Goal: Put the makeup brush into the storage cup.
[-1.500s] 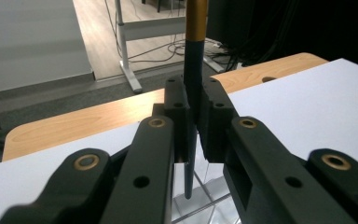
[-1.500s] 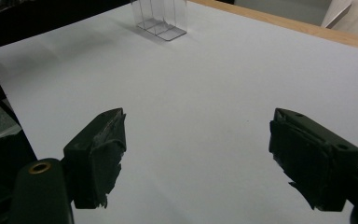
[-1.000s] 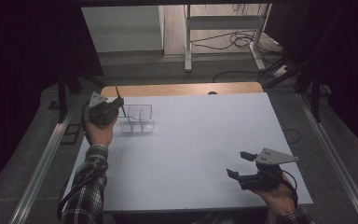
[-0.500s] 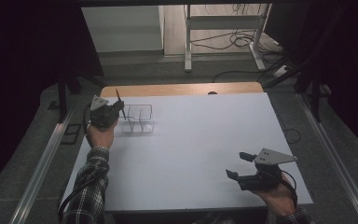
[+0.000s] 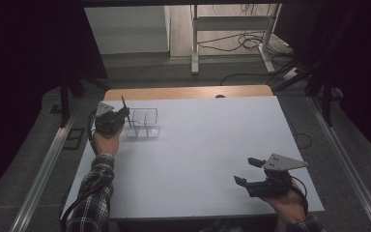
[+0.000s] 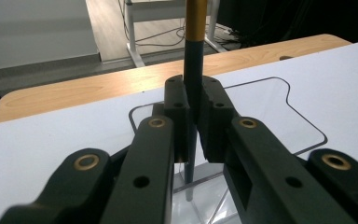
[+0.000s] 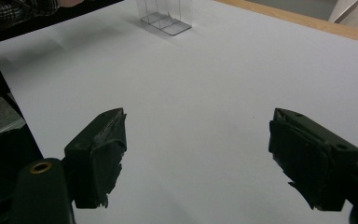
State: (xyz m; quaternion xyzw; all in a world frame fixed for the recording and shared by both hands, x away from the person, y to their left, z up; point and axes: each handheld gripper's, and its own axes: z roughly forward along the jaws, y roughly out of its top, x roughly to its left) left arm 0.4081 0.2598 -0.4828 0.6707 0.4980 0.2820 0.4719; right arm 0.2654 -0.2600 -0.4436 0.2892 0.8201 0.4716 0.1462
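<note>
Pencil (image 6: pixel 194 56), dark shaft, yellow-orange band; upright, long axis vertical, clamped in left gripper (image 5: pixel 118 116) beside clear organizer (image 5: pixel 143 123), far-left corner. Right gripper (image 5: pixel 251 171) unclenched, empty.

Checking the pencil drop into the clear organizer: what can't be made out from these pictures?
- Pencil tip: left gripper view, hidden behind the left gripper jaws.
- Which compartment of the clear organizer lies under it: high view, too small.
- Pencil top: cut off by upper edge, left gripper view.

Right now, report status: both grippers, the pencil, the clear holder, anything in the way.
Left gripper shut on pencil, upright above clear holder. Right gripper open, empty, over bare white table. Nothing in the way.
</note>
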